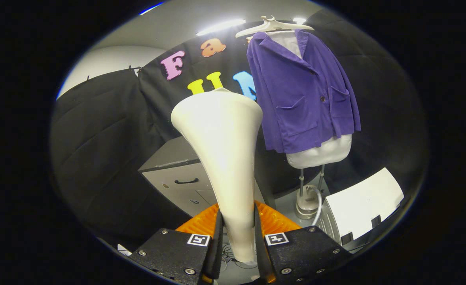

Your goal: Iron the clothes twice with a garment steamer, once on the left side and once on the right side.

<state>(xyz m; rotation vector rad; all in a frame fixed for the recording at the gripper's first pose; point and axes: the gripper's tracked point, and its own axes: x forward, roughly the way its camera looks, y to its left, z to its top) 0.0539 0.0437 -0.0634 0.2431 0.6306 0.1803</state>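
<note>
Gripper [237,233] jaws clamp the cream steamer head's [221,150] slim handle.
Beyond the smooth, flaring head, a purple corduroy jacket [300,95] hangs on a white padded form [322,152].

Single fisheye view — mounted on the claw [237,237], facing forward and slightly upward along its fingers. Steamer head [221,158] very near, centre frame; purple jacket [300,95] farther off, upper right of the frame.
</note>
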